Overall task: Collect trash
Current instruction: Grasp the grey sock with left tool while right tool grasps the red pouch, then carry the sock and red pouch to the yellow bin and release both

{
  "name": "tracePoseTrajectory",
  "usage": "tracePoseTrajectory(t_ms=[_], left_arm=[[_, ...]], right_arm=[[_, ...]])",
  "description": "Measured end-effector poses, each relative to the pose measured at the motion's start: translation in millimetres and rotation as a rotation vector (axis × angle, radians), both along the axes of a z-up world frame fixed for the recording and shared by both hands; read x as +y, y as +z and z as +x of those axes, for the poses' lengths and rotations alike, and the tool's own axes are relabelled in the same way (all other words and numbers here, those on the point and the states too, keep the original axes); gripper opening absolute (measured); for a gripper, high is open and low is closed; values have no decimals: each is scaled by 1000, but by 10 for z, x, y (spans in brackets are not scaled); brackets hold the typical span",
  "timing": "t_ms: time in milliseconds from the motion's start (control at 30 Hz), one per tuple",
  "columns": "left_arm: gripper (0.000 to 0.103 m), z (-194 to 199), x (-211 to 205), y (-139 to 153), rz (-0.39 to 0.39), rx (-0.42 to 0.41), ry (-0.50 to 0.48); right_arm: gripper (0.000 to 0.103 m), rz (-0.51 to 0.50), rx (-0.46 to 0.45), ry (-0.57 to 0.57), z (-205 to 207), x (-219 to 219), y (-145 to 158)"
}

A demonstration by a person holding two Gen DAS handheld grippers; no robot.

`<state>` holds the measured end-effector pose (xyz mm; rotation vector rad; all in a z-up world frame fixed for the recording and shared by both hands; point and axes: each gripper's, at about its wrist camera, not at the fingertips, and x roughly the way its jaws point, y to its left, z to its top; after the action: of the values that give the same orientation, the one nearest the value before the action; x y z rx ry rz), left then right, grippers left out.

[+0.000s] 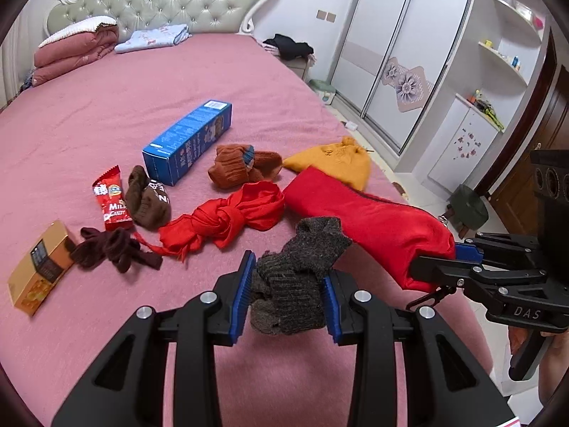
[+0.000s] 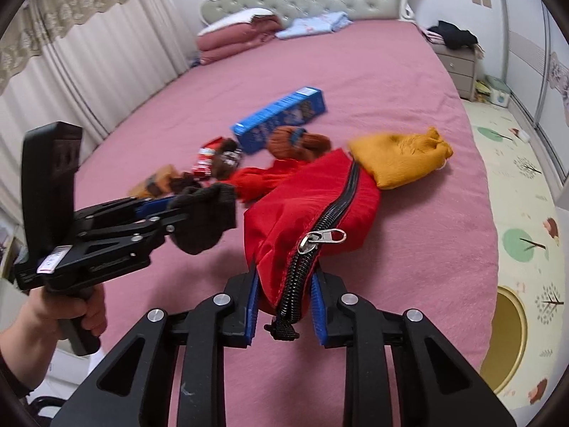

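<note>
My left gripper (image 1: 288,284) is shut on a dark grey knit sock (image 1: 302,267) and holds it above the pink bed (image 1: 142,82); it also shows in the right wrist view (image 2: 206,217). My right gripper (image 2: 284,299) is shut on the near end of a red zippered bag (image 2: 313,206), whose black zipper (image 2: 320,238) faces up. The bag lies on the bed in the left wrist view (image 1: 366,220). On the bed lie a blue box (image 1: 188,142), a red candy wrapper (image 1: 112,199) and a gold box (image 1: 39,267).
Brown socks (image 1: 149,199), rust socks (image 1: 242,163), a dark red cloth (image 1: 113,249), a red scarf (image 1: 227,217) and a yellow pouch (image 1: 334,160) lie among them. Folded bedding (image 1: 74,46) is by the headboard. A wardrobe (image 1: 402,53) and nightstand (image 2: 458,64) stand to the right.
</note>
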<state>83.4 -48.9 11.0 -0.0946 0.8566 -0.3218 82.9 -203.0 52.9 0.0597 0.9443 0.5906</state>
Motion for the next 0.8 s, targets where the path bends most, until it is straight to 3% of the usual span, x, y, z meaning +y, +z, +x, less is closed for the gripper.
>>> tracePoseTrajectory(t_ms=[367, 800], left_arm=[[35, -251, -196, 172, -16, -31, -46], [35, -283, -1075, 134, -20, -27, -167]], right_arm=[[23, 29, -61, -14, -371, -221, 278], [23, 37, -84, -159, -636, -1139, 391]])
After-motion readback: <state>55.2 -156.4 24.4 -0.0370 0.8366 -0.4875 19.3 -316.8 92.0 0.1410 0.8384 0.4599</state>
